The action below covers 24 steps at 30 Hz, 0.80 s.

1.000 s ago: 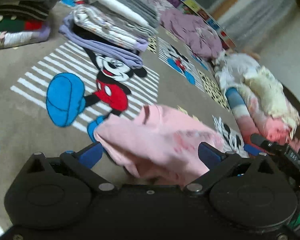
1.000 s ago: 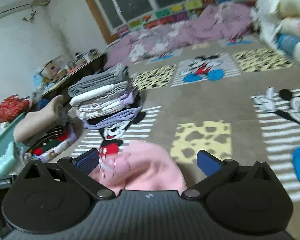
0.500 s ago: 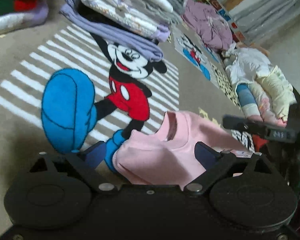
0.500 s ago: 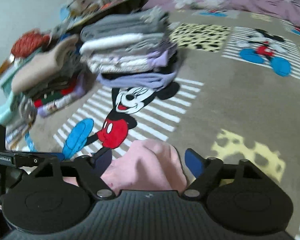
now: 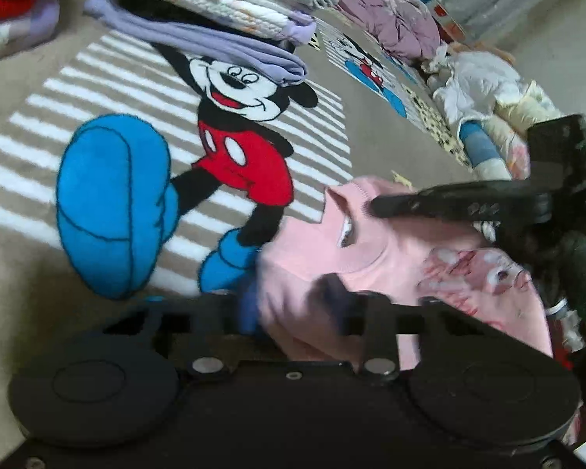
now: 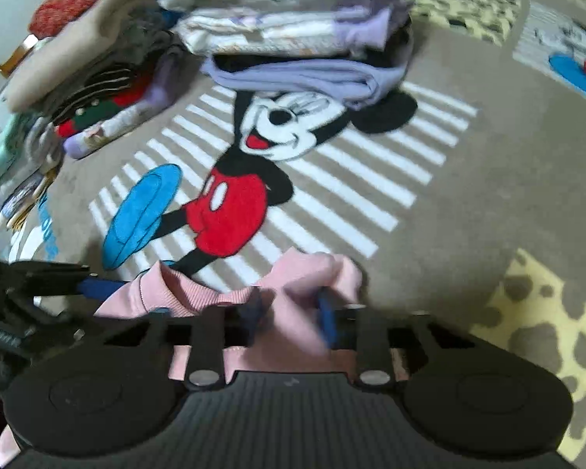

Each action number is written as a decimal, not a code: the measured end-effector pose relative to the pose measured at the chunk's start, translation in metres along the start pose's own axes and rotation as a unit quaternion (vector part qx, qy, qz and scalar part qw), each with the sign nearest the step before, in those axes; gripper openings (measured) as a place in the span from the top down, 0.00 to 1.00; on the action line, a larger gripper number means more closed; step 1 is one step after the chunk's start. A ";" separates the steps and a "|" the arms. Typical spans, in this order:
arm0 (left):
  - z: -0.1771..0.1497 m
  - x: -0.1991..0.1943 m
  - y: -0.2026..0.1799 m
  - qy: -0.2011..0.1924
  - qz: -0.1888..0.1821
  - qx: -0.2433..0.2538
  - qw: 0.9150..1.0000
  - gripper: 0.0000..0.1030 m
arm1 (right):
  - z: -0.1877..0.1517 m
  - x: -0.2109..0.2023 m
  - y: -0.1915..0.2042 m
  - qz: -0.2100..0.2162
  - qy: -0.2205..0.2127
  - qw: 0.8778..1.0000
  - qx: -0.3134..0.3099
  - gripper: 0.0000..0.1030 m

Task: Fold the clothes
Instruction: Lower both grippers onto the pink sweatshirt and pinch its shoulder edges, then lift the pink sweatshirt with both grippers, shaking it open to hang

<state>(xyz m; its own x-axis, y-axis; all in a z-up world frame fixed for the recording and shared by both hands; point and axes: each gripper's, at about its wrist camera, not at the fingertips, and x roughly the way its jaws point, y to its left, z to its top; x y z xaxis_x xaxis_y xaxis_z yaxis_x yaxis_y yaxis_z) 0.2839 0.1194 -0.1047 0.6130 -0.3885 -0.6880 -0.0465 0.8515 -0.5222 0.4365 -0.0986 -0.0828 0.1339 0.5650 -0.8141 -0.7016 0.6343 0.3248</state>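
Two grippers pinch one pink sweatshirt [image 5: 332, 258]: the left gripper [image 5: 293, 305] has its jaws pressed onto the shoulder beside the collar, and the right gripper [image 6: 293, 312] has its jaws closed on bunched fabric. The sweatshirt lies on the Mickey Mouse rug [image 6: 468, 203], below Mickey's red shorts. A stack of folded clothes [image 6: 293, 27] rests above Mickey's head.

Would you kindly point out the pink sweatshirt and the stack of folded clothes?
pink sweatshirt [image 5: 371, 250], left wrist view, on its chest below the collar.
stack of folded clothes [image 6: 293, 31], right wrist view, on its front folded edges.
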 end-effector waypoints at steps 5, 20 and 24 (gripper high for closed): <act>0.000 -0.013 -0.024 -0.019 0.012 0.065 0.998 0.90 | -0.005 -0.040 0.010 0.000 -0.057 0.998 -0.007 0.91; 0.031 -0.093 -0.134 -0.125 0.048 0.296 0.946 0.94 | -0.007 -0.187 0.045 -0.030 -0.205 0.978 -0.021 0.98; 0.029 -0.127 -0.176 -0.152 0.051 0.405 0.900 0.95 | -0.013 -0.190 0.053 -0.047 -0.204 0.978 -0.017 0.98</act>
<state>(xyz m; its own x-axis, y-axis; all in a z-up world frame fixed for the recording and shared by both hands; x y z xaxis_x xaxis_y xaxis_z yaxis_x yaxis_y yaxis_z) 0.2368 0.0289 0.0893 0.8319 -0.2834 -0.4771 0.3993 0.9028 0.1599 0.3645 -0.1793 0.0825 0.4617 0.6734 -0.5774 -0.6953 0.6789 0.2357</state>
